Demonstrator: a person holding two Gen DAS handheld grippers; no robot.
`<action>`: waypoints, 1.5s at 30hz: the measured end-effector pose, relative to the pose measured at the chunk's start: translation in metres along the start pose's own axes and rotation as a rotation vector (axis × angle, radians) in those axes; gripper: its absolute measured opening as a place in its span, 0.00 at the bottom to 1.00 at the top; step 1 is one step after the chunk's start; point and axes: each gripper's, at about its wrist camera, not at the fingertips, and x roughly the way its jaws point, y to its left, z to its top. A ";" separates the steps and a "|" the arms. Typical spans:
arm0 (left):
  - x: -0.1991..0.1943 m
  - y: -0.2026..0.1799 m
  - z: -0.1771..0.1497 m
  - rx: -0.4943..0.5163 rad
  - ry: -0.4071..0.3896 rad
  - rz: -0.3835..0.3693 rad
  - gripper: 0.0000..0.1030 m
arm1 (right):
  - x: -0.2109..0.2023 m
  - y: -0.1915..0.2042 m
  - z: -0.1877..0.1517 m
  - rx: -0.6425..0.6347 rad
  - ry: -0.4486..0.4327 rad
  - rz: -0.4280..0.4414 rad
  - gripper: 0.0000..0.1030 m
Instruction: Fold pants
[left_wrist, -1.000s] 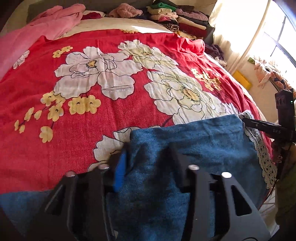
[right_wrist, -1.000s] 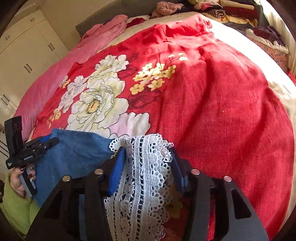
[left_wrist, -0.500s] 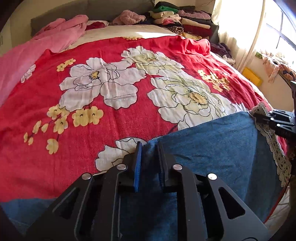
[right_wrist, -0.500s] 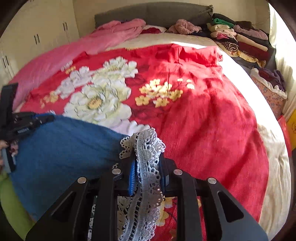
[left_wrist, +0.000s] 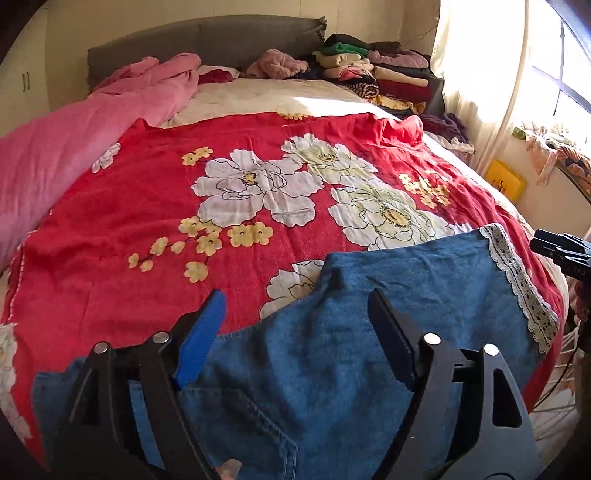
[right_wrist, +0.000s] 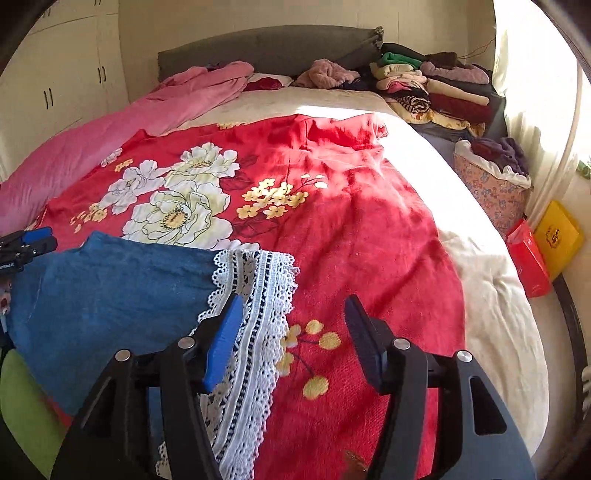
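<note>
Blue denim pants (left_wrist: 406, 280) with a white lace hem (left_wrist: 517, 280) lie folded on the near part of a red flowered blanket (left_wrist: 147, 206). My left gripper (left_wrist: 297, 301) hovers over the folded denim edge, its jaws opening; the cloth lies below them and no pad presses on it. In the right wrist view the pants (right_wrist: 110, 288) end in the lace hem (right_wrist: 258, 288). My right gripper (right_wrist: 293, 301) is over that hem, jaws opening; the lace lies beside the blue pad, loose. Each gripper shows at the edge of the other view: right gripper (left_wrist: 561, 251), left gripper (right_wrist: 26, 243).
A pink quilt (left_wrist: 74, 147) runs along the left of the bed. Stacked folded clothes (right_wrist: 436, 88) sit by the grey headboard (right_wrist: 266, 48). A flowered basket (right_wrist: 491, 188), a red bag (right_wrist: 528, 258) and a yellow bag (right_wrist: 557, 236) stand right of the bed.
Both grippers were shut on the pants, the left on the denim edge and the right on the lace hem. Both have let go, spread their jaws and pulled up and back.
</note>
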 end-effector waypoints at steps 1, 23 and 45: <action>-0.007 0.000 -0.003 -0.001 -0.010 -0.001 0.78 | -0.008 0.003 -0.002 -0.002 -0.008 -0.001 0.55; -0.011 0.040 -0.073 -0.074 0.220 0.184 0.90 | 0.000 0.095 -0.058 -0.149 0.217 0.095 0.54; -0.053 0.012 -0.064 -0.028 0.114 0.038 0.91 | -0.034 0.089 -0.064 -0.077 0.127 0.152 0.54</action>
